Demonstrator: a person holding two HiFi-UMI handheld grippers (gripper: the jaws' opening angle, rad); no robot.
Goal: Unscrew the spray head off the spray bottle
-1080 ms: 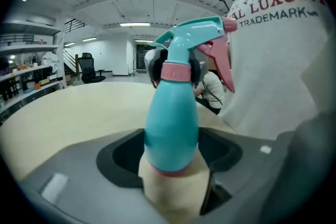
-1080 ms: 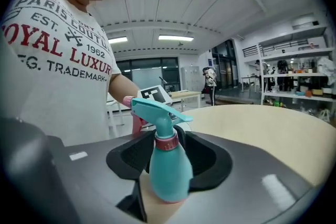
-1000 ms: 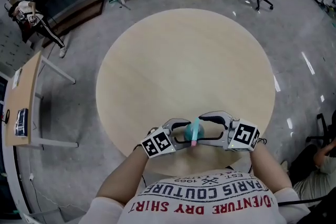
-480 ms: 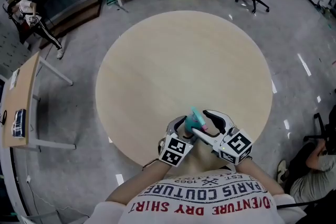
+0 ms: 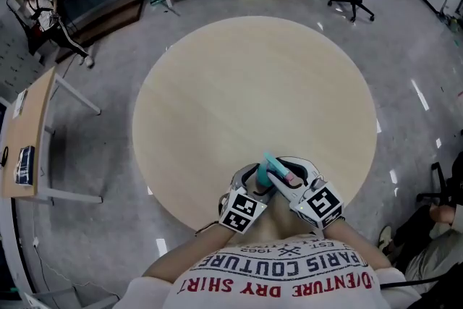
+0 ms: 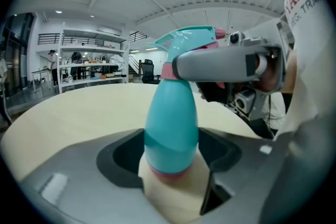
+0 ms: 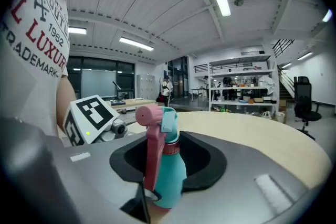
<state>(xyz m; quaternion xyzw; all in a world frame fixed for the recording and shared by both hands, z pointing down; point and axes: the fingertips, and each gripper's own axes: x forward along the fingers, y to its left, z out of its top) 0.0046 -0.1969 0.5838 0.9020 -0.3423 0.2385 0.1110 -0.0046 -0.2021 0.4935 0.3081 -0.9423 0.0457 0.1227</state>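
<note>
Grip check on the spray bottle (image 5: 270, 168)

Teal bottle, pink base, standing upright on the round desk (image 5: 253, 83) close to the near edge, right in front of the person.

Left gripper (image 5: 255, 181) has it low down. Its fingers (image 6: 79, 176) are spread wide, with the fat lower body filling the gap between them, so they're pinching the body.

Right gripper (image 5: 284, 171) comes in from the other side, higher up. Its fingers (image 7: 252, 186) have just been closing, and the neck with the pink trigger sits between them. From the left gripper view, one of them lies straight across the pink collar under the spray head (image 6: 191, 39). It looks clamped on there, though the fisheye makes the actual pad contact hard to be sure of.

Spray head sits on top of the bottle, nozzle pointing away from the person.
</note>
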